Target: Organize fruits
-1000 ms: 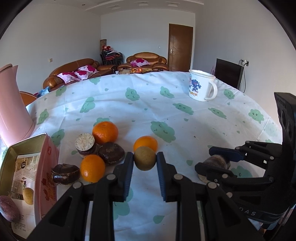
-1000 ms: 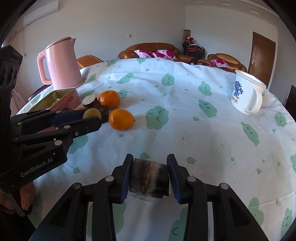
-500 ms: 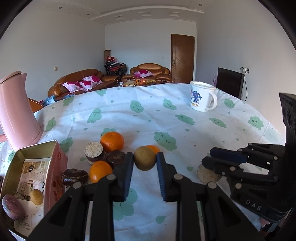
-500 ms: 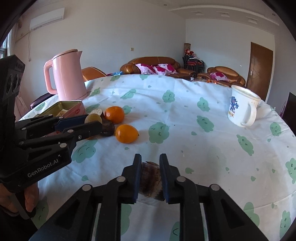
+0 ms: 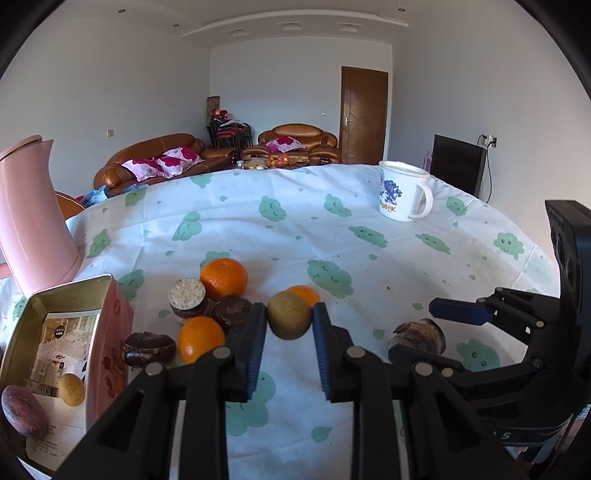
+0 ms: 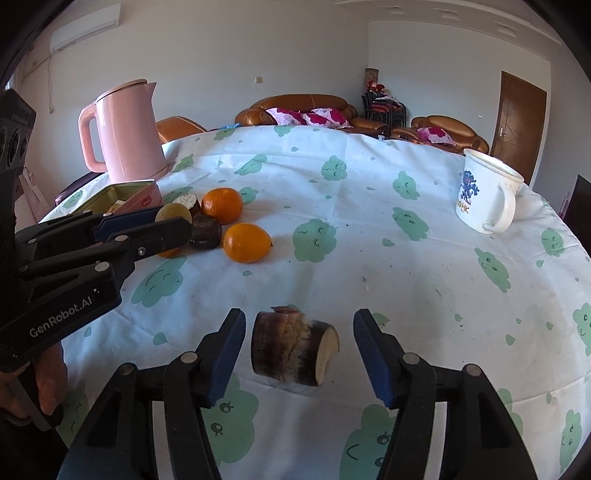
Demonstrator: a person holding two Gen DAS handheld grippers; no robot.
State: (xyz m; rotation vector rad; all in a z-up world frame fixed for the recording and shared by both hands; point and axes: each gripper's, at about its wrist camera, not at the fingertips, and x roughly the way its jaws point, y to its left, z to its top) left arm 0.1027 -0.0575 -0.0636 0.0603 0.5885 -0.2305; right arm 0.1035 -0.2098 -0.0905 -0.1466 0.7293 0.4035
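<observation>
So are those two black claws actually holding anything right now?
The left hand-held gripper clamps a round yellow-green fruit by its two sides. The right hand-held gripper is opening; the cut dark brown chunk lies loose between its jaws.

Plain white walls (image 5: 280, 88) and a white ceiling with recessed spotlights (image 5: 291, 26) enclose a daylit room. Brown leather sofas (image 5: 147, 158) (strewn with pink floral cushions (image 5: 177, 155)) line the far side beside a brown wooden door (image 5: 364, 114). A white wall air conditioner (image 6: 85, 31) hangs high.

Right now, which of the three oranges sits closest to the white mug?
The lone orange lying apart on the bare cloth, mug side of the pile. The other two stay packed among the dark fruits by the tin.
</observation>
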